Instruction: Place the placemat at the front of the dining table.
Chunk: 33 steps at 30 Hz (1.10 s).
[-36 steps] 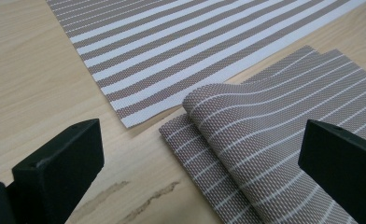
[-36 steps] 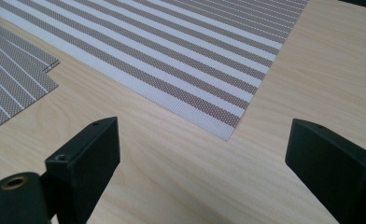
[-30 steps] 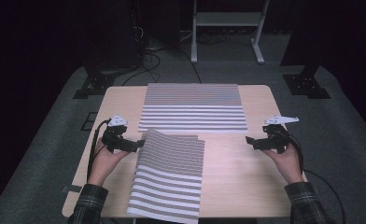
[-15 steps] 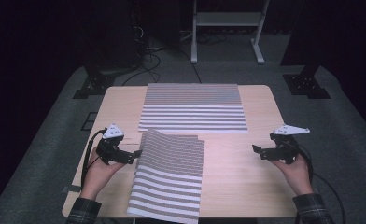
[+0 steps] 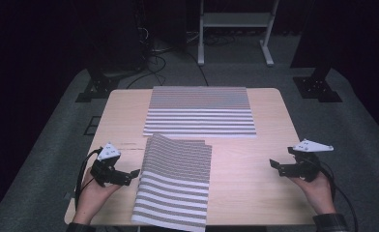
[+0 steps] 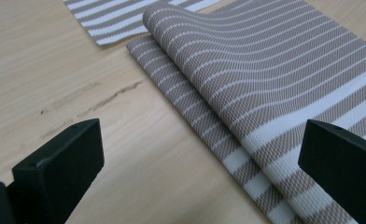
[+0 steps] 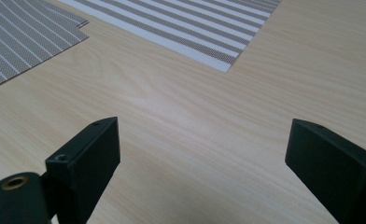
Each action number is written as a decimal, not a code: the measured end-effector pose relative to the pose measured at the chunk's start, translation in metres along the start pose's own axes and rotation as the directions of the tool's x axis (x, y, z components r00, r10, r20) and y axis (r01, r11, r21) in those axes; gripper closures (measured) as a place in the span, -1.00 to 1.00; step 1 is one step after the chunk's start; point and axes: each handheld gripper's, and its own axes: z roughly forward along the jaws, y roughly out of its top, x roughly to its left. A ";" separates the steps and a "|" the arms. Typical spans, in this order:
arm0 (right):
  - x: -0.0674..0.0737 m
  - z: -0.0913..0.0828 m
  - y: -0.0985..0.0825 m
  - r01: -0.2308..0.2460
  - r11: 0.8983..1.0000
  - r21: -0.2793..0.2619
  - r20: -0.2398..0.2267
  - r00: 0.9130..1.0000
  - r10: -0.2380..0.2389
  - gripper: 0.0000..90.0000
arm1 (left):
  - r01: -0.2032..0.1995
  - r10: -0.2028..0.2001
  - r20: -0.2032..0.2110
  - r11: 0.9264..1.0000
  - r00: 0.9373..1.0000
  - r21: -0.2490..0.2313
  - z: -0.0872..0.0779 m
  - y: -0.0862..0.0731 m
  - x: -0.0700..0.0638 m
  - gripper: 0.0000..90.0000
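while both tongs stand wide and grip nothing, the left tongs (image 5: 133,174) hover just beside the near edge of the folded striped mat (image 5: 175,181), which lies at the bench's (image 5: 255,188) front, its top layer bowed up. the right tongs (image 5: 274,166) sit well apart over bare wood. a flat striped mat (image 5: 199,111) lies behind. likely next: pinch that edge. no containers here.

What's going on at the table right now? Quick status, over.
Left gripper open, beside folded striped mat. Right gripper open, over bare table. Second striped mat flat at the far side. Nothing in the way.
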 end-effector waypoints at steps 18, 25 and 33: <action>0.013 -0.012 -0.042 0.022 0.999 0.038 -0.038 0.999 -0.021 -0.80 | 0.008 -0.007 -0.018 0.999 1.000 0.051 -0.012 -0.044 -0.006 -1.00; 0.017 -0.007 -0.052 0.046 0.995 0.087 -0.068 0.997 -0.040 -0.80 | 0.021 -0.018 -0.033 0.996 0.999 0.087 -0.010 -0.058 -0.003 -1.00; 0.021 0.001 -0.056 0.080 0.988 0.131 -0.090 0.994 -0.069 -0.80 | 0.028 -0.022 -0.054 0.994 0.998 0.106 -0.008 -0.069 0.003 -1.00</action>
